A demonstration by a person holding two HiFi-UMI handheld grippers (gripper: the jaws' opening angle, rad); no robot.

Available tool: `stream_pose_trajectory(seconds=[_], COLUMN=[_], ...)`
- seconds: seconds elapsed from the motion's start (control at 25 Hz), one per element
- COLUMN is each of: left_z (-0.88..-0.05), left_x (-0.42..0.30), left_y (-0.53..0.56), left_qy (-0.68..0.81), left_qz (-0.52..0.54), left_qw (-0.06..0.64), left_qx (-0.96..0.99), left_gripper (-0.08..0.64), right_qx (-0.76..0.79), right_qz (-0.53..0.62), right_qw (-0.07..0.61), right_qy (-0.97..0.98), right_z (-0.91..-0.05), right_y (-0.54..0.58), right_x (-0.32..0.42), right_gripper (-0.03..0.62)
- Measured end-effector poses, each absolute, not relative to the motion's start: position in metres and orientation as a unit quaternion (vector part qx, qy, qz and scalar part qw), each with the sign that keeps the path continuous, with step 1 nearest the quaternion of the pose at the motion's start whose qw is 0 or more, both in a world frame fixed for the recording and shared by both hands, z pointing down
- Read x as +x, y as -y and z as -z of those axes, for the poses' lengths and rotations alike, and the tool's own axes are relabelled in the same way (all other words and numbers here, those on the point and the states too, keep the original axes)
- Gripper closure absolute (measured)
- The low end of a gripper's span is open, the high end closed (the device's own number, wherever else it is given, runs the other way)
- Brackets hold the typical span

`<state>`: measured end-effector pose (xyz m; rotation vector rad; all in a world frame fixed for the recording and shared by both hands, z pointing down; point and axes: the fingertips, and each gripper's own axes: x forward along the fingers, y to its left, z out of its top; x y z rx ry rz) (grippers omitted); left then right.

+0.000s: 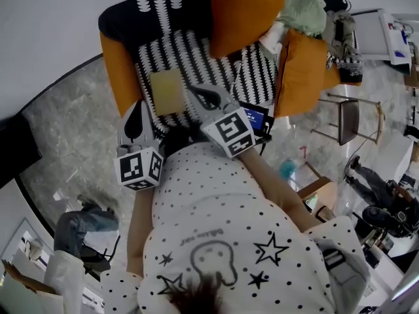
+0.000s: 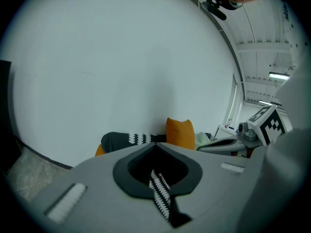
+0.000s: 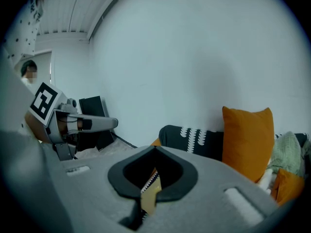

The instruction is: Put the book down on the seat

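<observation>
Lying flat on the striped seat (image 1: 196, 57) of the armchair (image 1: 121, 70), the book (image 1: 167, 91) sits towards the seat's left half, cover up and fully supported by the cushion. No part of it hangs over the front edge. By that lie, the putting-down looks done.

The right gripper (image 1: 194, 90) hovers just beside the book's right edge with its jaws closed tip to tip and nothing between them. In its own view the yellow cover shows only through the hollow beneath the jaws, so the book is below them and not gripped. Whether a tip touches the edge I cannot tell.

The left gripper (image 1: 139, 106) hangs at the seat's front left corner, near the orange side panel, with its jaws likewise pressed together and empty. Only the seat's black-and-white pattern shows through its hollow. It seems parked there to stay out of the way.

An orange cushion (image 1: 245, 12) leans against the backrest, well apart from the book, leaving the open part of the seat free for it.
</observation>
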<state>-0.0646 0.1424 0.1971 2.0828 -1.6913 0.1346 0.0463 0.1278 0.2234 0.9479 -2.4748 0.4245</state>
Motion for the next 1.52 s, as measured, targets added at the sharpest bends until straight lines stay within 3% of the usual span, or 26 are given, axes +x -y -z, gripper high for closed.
stream_pose_trajectory(seconds=[1.52], left_z=[-0.1995], left_x=[-0.0629], left_y=[-0.1365], left_qy=[0.605], left_qz=[-0.053], left_qw=[0.233], left_qx=[0.759], left_gripper=[0.557], right_qx=[0.343], right_qz=[-0.161], right_qw=[0.23], right_qy=[0.897], right_z=[-0.2253], right_y=[-0.1268], right_x=[0.0458], right_gripper=[0.589])
